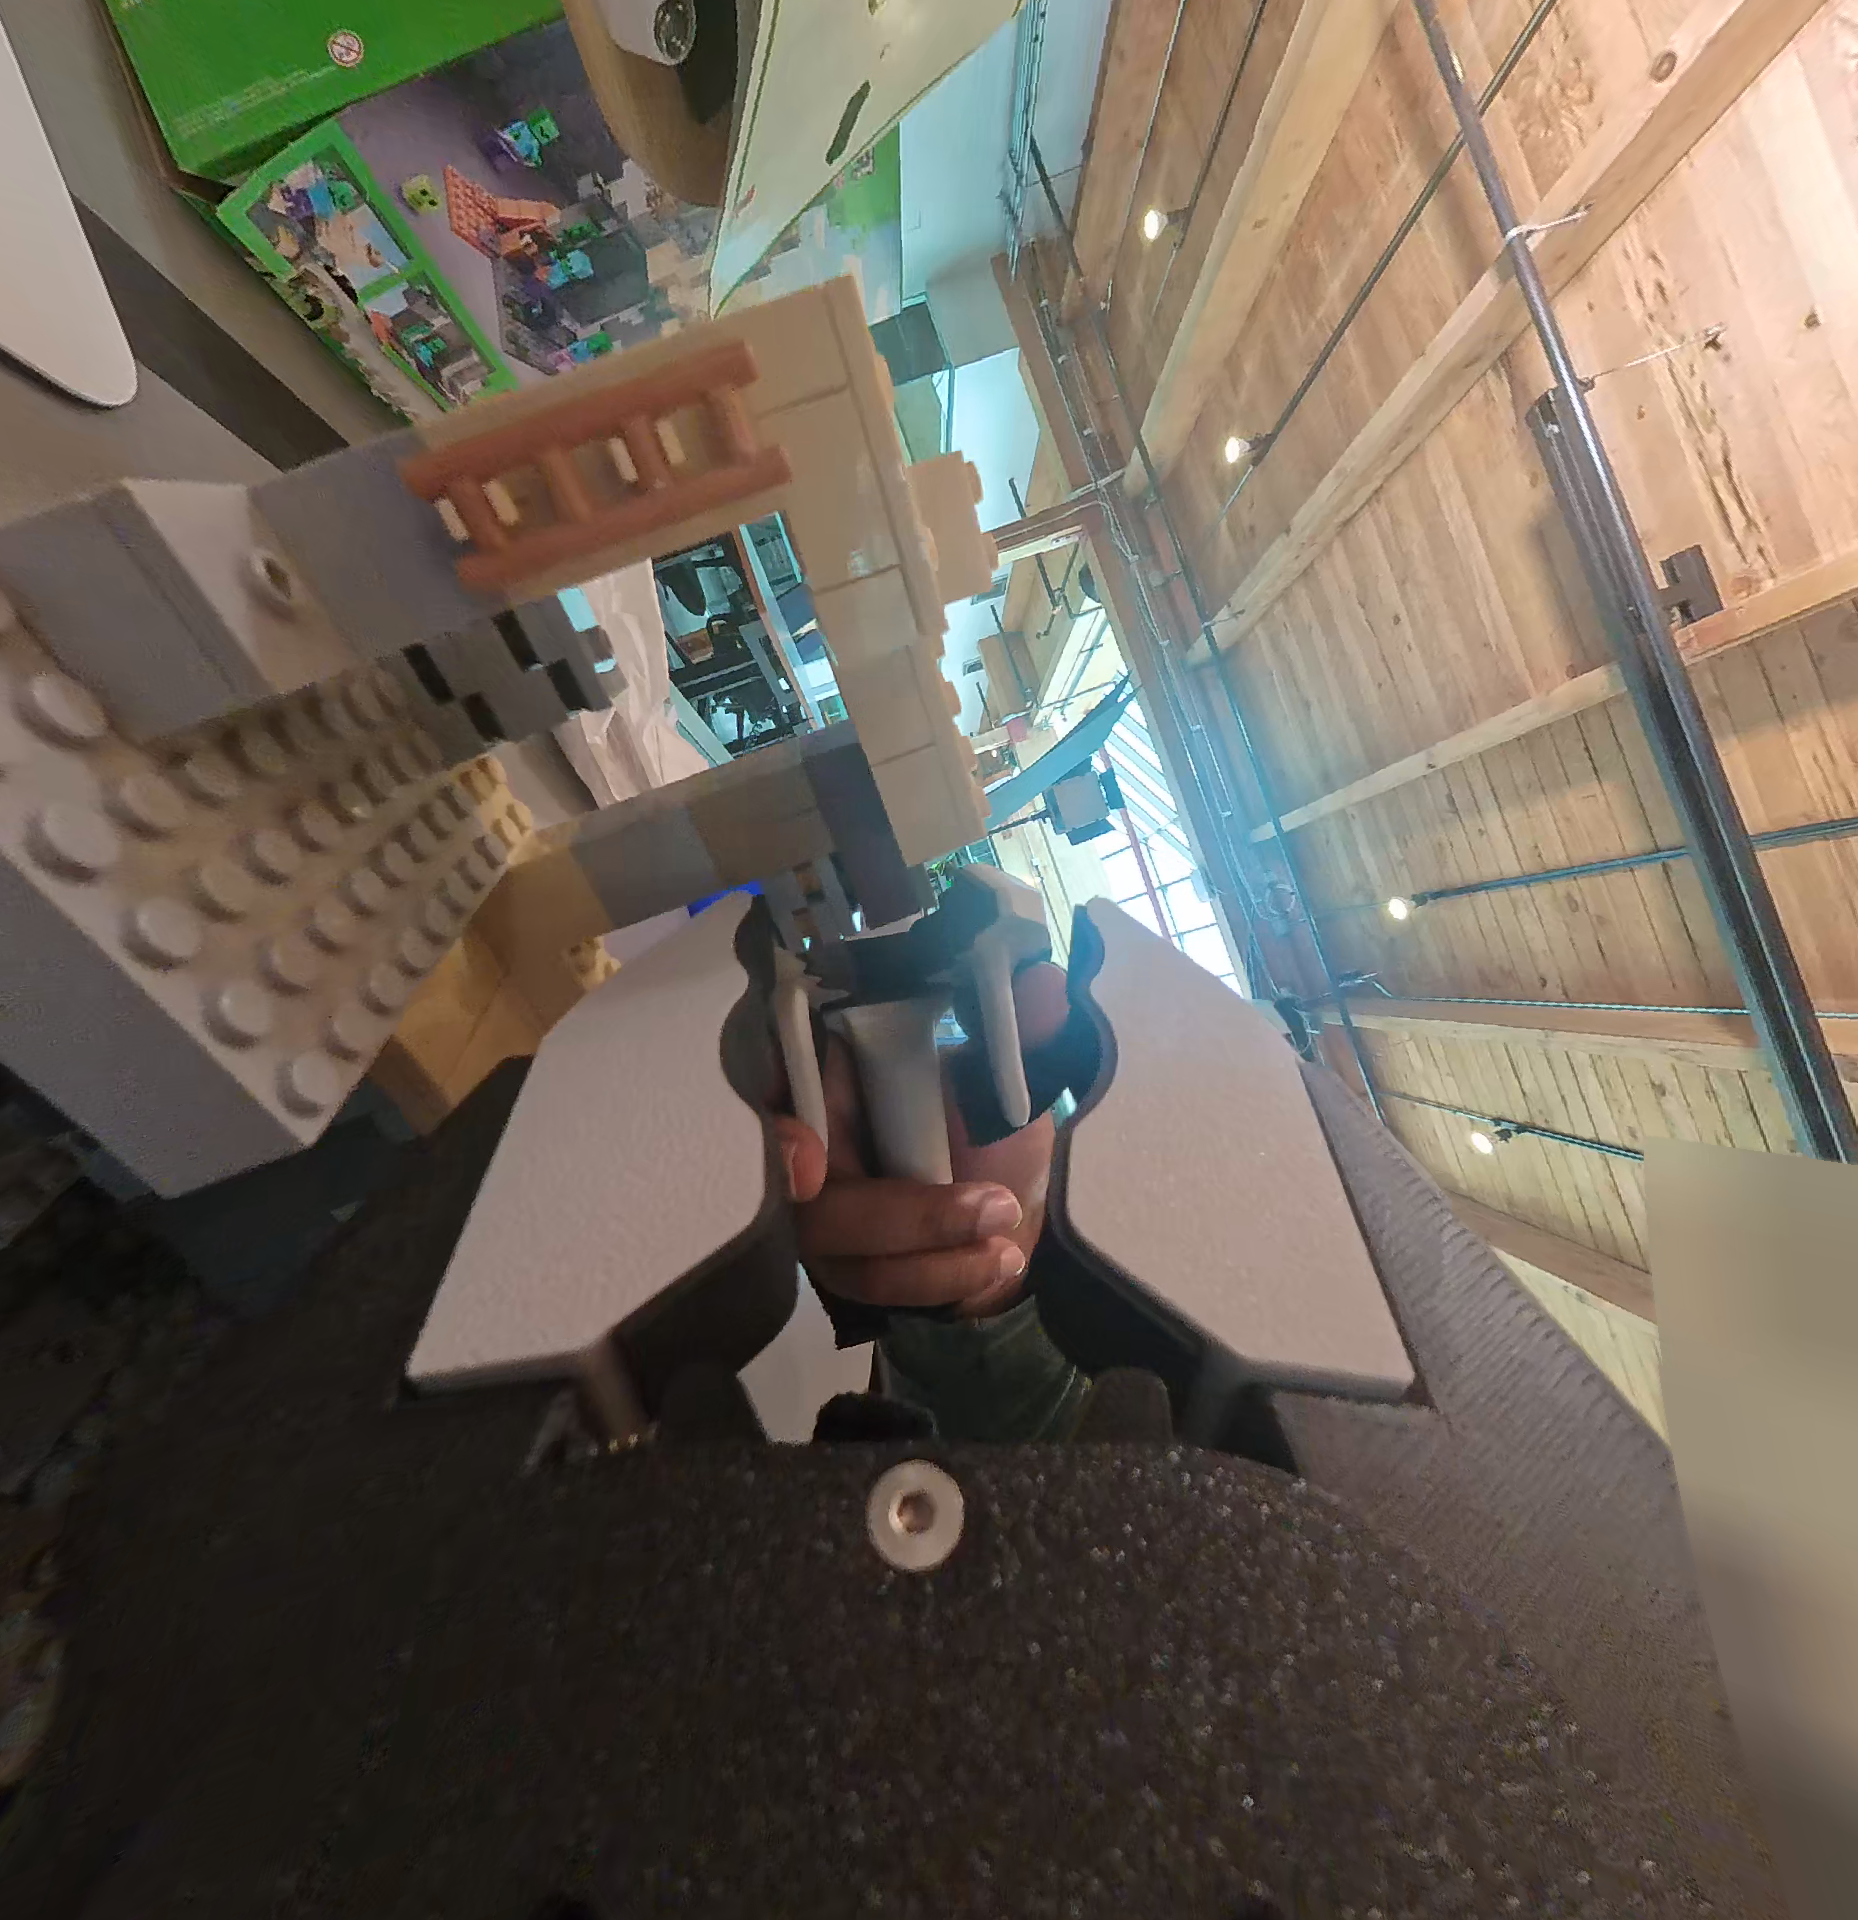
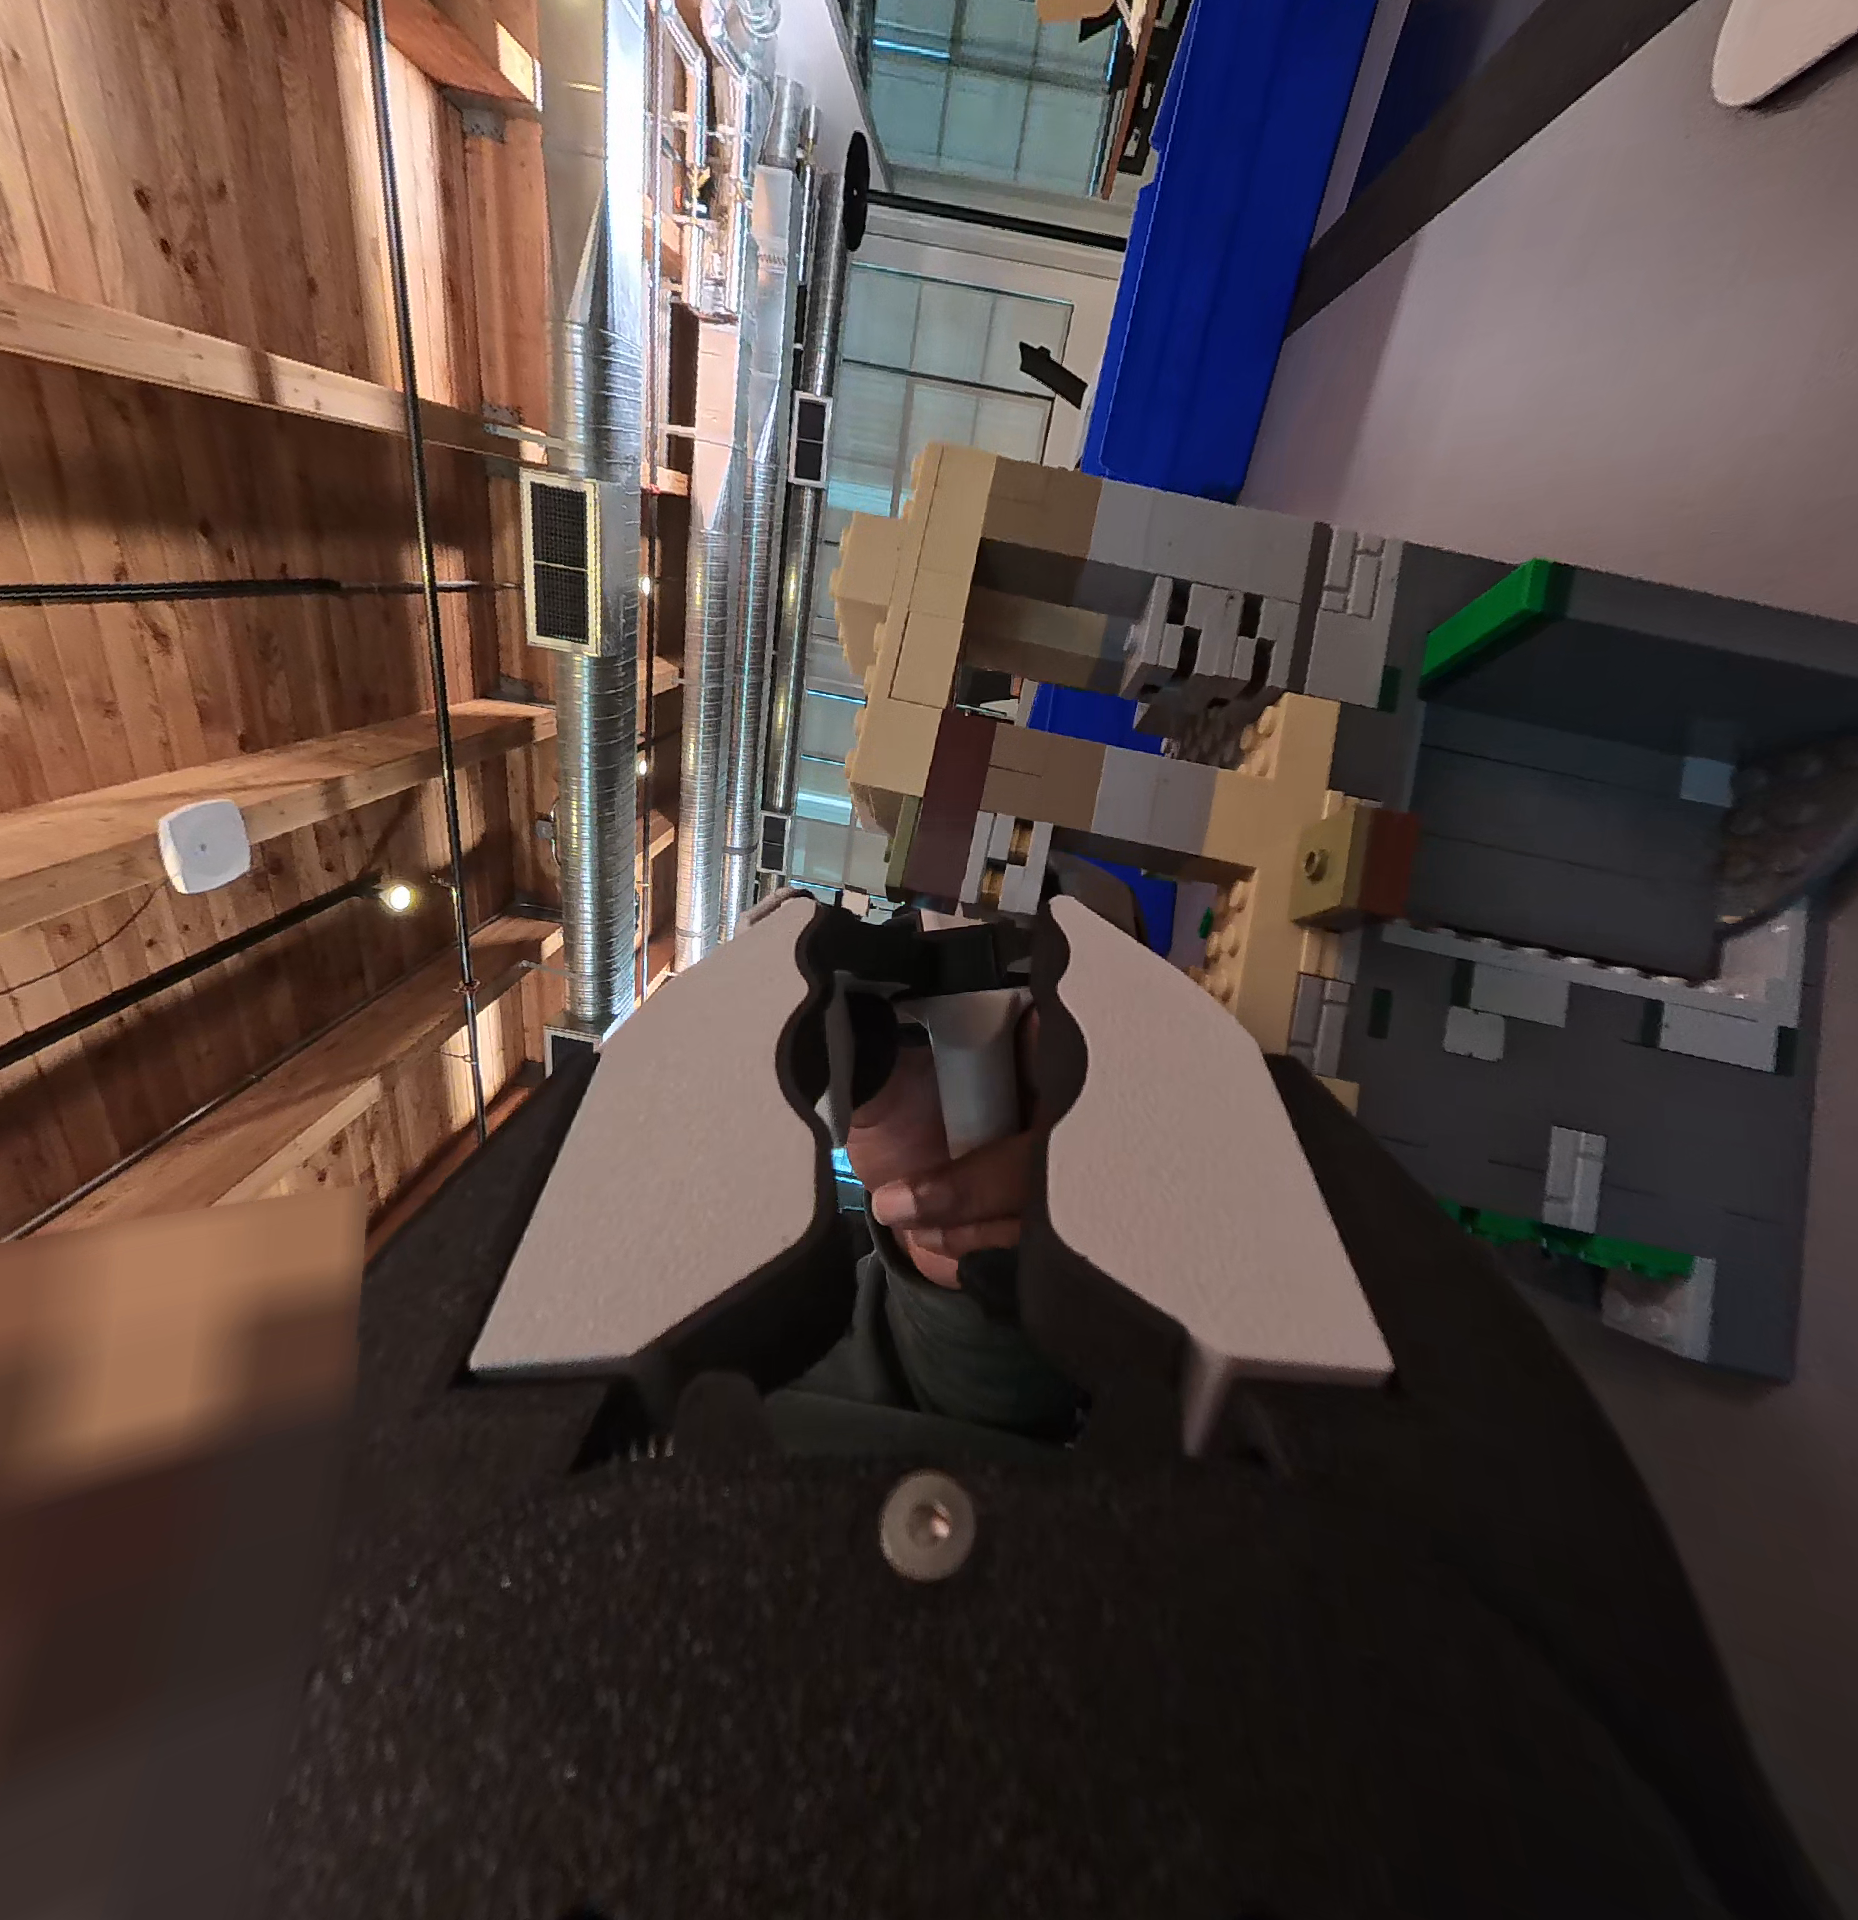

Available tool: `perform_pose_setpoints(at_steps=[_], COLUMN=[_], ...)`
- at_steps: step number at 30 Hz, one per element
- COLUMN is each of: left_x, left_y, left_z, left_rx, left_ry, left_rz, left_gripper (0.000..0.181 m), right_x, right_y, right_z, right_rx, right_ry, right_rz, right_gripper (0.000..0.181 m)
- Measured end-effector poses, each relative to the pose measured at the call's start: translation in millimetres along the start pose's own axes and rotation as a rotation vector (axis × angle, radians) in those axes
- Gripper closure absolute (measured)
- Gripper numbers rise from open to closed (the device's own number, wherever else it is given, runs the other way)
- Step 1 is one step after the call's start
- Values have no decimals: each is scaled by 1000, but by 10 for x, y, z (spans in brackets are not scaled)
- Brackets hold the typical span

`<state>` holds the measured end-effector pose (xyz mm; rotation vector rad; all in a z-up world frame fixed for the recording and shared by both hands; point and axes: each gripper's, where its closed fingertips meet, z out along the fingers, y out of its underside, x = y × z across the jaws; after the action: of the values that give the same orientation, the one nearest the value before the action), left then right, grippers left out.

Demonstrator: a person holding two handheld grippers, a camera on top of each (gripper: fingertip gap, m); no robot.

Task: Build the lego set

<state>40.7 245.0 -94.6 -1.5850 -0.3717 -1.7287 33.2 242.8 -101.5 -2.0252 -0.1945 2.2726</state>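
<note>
Hand-held gripper (image 2: 935,914) at lego build (image 2: 1060,665); grey table (image 2: 1631,312), timber ceiling (image 2: 177,520).

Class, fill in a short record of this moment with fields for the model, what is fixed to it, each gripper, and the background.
model: tan and grey lego tower on a dark grey base, tilted sideways in both views
attached part: brown ladder on the tower's wall
left gripper: fingertips at the tower's top corner, jaws part open; whether it grips is unclear
right gripper: faces the left one at the same corner, jaws part open; contact unclear
hand: holds the far gripper's handle
background: green lego box, wooden ceiling
</note>
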Motion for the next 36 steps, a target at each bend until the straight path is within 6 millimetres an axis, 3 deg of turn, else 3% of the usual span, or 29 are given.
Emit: perform_pose_setpoints(at_steps=[24, 36], left_x=[-14, -24], left_y=[-19, -53], left_z=[67, 66], left_rx=[15, 18], left_ry=[13, 13], left_rz=[-9, 8], left_gripper=[130, 130], right_x=[46, 110], right_y=[-95, -130], right_z=[23, 93], right_rx=[-284, -364], right_ry=[109, 54], right_rz=[-89, -10], right_gripper=[138, 149])
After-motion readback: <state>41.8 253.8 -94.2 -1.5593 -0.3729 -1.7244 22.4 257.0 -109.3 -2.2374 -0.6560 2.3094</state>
